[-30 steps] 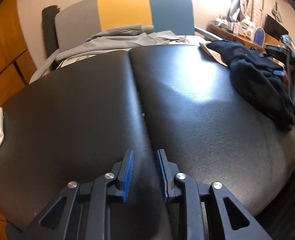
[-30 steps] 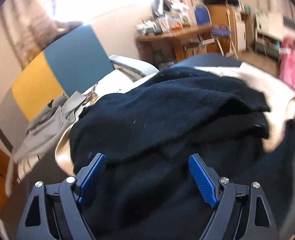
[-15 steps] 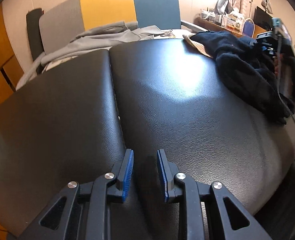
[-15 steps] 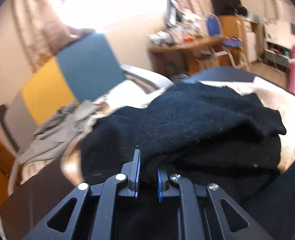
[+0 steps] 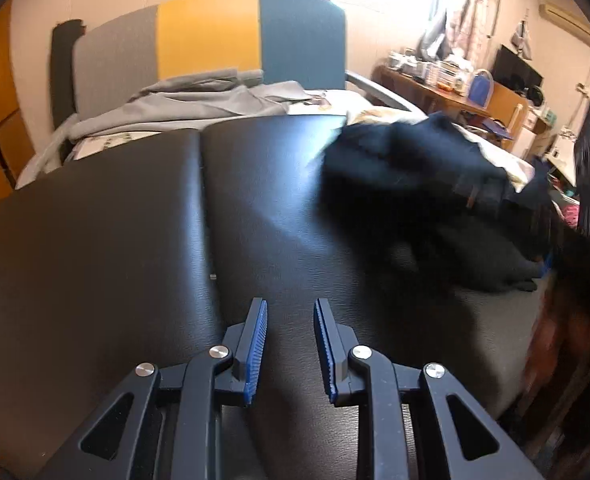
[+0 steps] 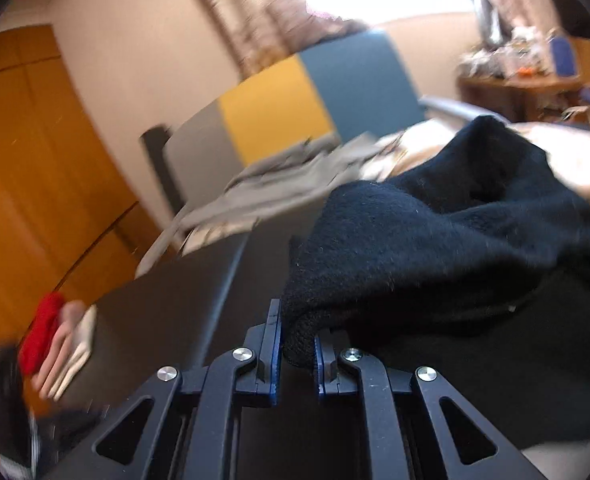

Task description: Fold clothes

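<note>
Grey-yellow-teal chair back behind black padded surface; cluttered wooden desk right; orange wooden doors left.

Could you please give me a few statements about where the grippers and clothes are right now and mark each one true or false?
1. The right gripper is clamped on the black garment. True.
2. The left gripper holds a grey garment. False: it holds nothing, its jaws slightly apart over the black surface.
3. Grey clothes lie by the chair back. True.
4. The black garment lies folded flat. False: it is bunched up.
</note>
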